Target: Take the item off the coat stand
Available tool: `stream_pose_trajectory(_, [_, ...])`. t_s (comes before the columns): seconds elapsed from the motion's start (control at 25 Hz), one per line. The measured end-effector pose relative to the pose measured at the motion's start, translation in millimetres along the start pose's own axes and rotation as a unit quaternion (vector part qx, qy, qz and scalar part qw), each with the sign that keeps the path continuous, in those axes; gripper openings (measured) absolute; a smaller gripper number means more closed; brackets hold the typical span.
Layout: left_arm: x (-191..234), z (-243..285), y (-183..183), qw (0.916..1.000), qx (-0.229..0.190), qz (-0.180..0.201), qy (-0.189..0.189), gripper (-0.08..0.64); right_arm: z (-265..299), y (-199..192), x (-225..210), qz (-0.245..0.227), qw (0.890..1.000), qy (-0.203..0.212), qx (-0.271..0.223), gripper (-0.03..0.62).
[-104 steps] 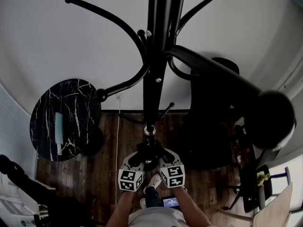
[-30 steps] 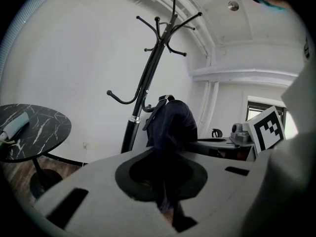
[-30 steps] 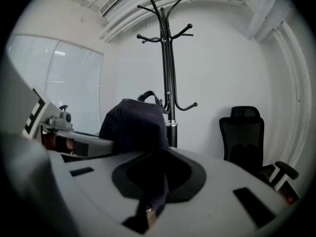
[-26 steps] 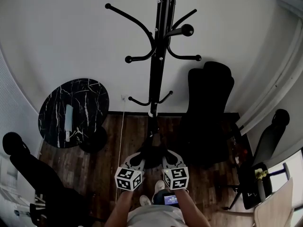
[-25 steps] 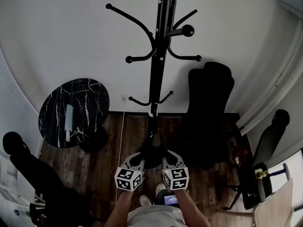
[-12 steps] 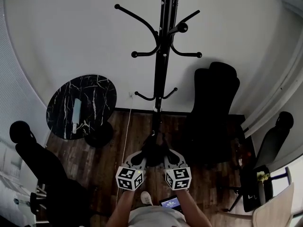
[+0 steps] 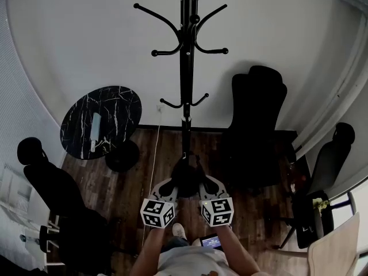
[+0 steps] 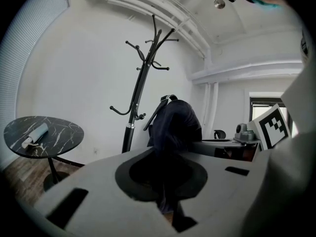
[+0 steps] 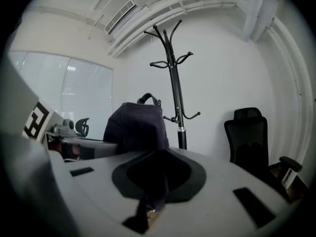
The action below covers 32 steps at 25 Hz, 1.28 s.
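Note:
The black coat stand (image 7: 184,68) rises against the white wall, and its hooks are bare. In front of its base hangs a dark blue bag (image 7: 186,177), held low between both grippers. My left gripper (image 7: 172,186) and my right gripper (image 7: 201,186) sit side by side, marker cubes toward me. In the left gripper view the bag (image 8: 174,125) bulges above my left gripper (image 8: 167,204), whose jaws pinch its cloth. The right gripper view shows the same bag (image 9: 137,126) with a strap on top, its cloth caught in my right gripper (image 9: 148,201). The stand (image 9: 174,83) is some way behind.
A round black marble table (image 7: 118,105) with a pale roll (image 7: 95,125) on it stands at the left. A black office chair (image 7: 259,114) stands right of the stand, and other dark chairs (image 7: 54,186) (image 7: 330,157) flank me. The floor (image 7: 132,177) is dark wood.
The coat stand has shrunk and moved up the head view, so I am farther from it. Both grippers stay low and together with the dark bag between them.

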<state>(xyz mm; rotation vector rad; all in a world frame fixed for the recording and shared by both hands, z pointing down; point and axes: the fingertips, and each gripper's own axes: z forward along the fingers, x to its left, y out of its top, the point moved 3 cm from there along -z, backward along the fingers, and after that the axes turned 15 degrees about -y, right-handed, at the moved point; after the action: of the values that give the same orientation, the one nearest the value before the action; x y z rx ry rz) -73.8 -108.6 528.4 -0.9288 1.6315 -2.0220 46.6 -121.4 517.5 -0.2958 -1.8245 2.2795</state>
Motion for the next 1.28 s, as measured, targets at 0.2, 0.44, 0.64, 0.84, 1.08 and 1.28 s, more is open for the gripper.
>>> stream_pose_trajectory(0.2, [-15.5, -12.7, -0.8, 0.9999, -0.006, 0.004, 0.01, 0.028, -19.0, -0.7, 3.1, -0.002, 1.0, 0.004, -0.005, 0.034])
stream_pose_trajectory(0.44, [-27.7, -18.3, -2.0, 0.9996, -0.013, 0.016, 0.018, 0.028, -32.0, -0.4, 0.6, -0.012, 1.0, 0.006, -0.011, 0.034])
stream_pose_trajectory(0.64, [-33.5, -15.6, -1.8, 0.9995, -0.014, 0.018, 0.02, 0.028, -38.3, -0.4, -5.5, -0.019, 1.0, 0.006, -0.013, 0.034])
stream_pose_trajectory(0.84, [-39.8, -12.4, -3.8, 0.9995, -0.012, 0.022, 0.019, 0.028, -40.8, -1.4, -11.5, -0.013, 1.0, 0.004, -0.013, 0.034])
stream_pose_trajectory(1.08, [-38.3, -11.2, -6.1, 0.9995, -0.009, 0.02, 0.023, 0.028, -35.2, -4.0, -12.4, -0.011, 1.0, 0.009, -0.009, 0.033])
stream_pose_trajectory(1.28, [-36.0, -9.7, -6.2, 0.9995, -0.008, 0.018, 0.026, 0.028, -32.9, -5.4, -12.6, -0.012, 1.0, 0.012, -0.006, 0.031])
